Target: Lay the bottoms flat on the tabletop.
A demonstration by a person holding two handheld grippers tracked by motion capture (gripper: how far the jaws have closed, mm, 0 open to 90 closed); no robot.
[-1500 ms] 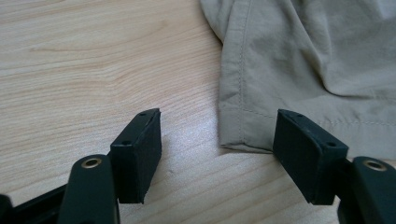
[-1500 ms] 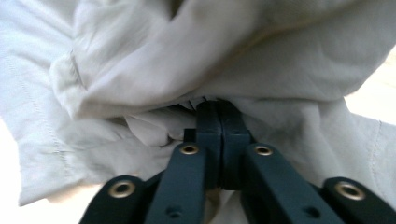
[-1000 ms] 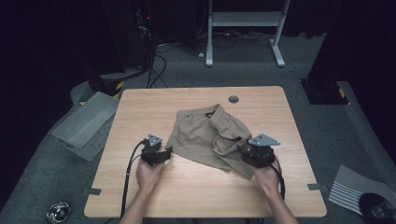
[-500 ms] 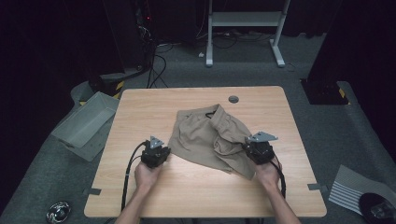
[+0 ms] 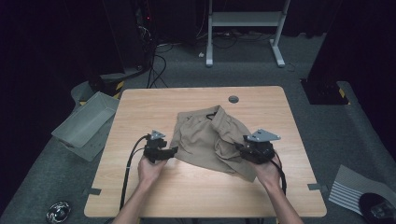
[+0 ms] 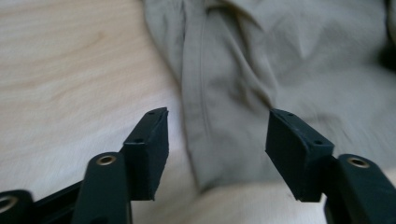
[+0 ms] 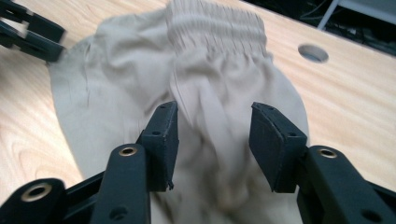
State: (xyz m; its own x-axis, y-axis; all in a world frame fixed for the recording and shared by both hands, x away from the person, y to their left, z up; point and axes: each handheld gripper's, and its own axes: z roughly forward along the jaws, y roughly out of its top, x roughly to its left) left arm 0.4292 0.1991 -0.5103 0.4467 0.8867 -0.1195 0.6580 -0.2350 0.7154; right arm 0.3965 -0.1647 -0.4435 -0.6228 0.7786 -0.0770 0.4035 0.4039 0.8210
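A pair of khaki shorts [image 5: 212, 137] lies crumpled on the wooden table [image 5: 196, 196], with its elastic waistband [image 7: 219, 23] toward the far side. My left gripper [image 5: 172, 151] is at the shorts' left edge. Its jaws have just been opening and now stand open, with a seamed hem [image 6: 205, 107] lying below the gap, untouched by the pads. My right gripper [image 5: 239, 148] hovers over the shorts' right side. Its jaws have also just been opening and stand open over rumpled cloth [image 7: 210, 154], gripping nothing. The left gripper [image 7: 32, 32] shows at the top left of the right gripper view.
A round hole [image 5: 233, 99] sits near the table's far edge. On the floor are a grey bin [image 5: 84, 123] to the left, a white stand [image 5: 243, 28] beyond the table, and a striped mat [image 5: 355, 186] at the right. Cables trail from both grippers toward the person.
Both hands have lifted slightly at the shorts' edges. The shorts lie much as they did.
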